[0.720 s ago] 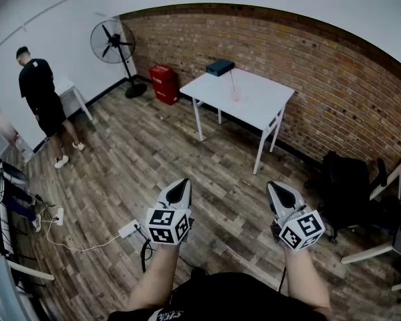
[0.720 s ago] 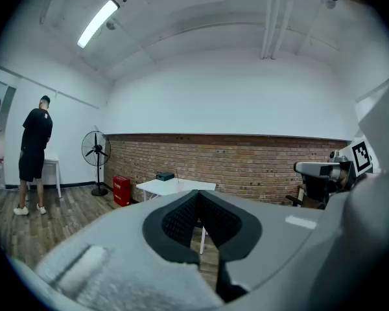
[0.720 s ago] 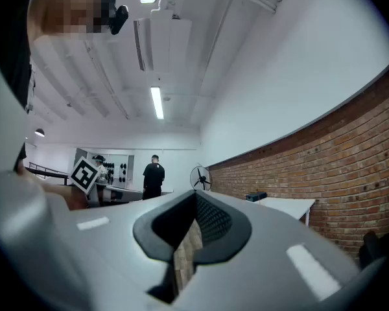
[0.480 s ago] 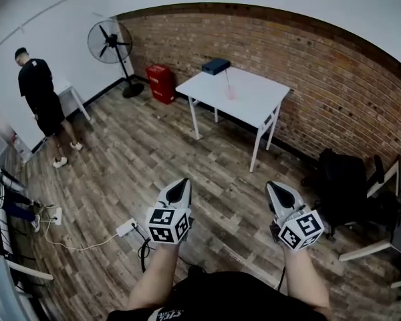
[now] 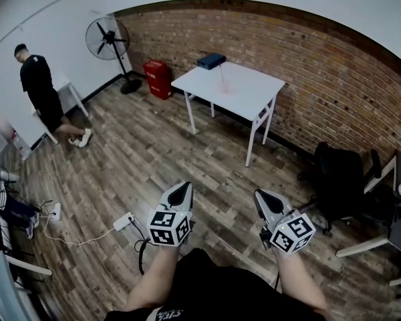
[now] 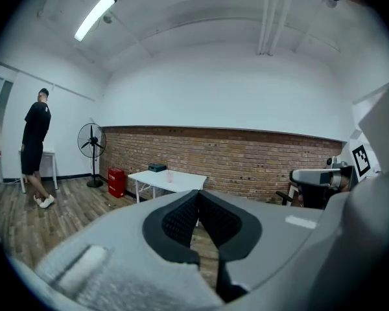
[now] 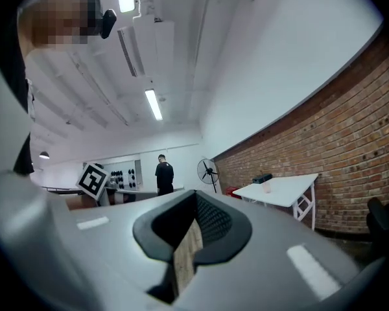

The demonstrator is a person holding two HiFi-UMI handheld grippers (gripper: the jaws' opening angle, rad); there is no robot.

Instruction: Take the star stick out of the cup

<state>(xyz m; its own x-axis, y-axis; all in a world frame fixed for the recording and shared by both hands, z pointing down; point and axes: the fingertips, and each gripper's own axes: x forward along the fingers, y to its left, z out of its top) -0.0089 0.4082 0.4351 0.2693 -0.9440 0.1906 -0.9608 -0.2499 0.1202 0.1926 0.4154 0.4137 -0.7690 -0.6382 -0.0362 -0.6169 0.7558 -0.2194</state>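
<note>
The stick [image 5: 221, 78] stands nearly upright in the cup [image 5: 224, 89] on the far table [image 5: 257, 93], its top leaning slightly left. The left gripper [image 5: 184, 187] and right gripper [image 5: 259, 196] have their jaws pressed together, empty.

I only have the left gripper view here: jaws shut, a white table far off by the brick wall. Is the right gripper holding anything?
Observer: No. The right gripper has its jaws together with nothing between them.
Operator: Is the stick out of the cup?
Observer: No. The head view shows a thin pink stick standing in the cup on the table, across the room from both grippers.
Operator: Anything on the floor?
Observer: A power strip lies on the wooden floor, left of the left gripper.
</note>
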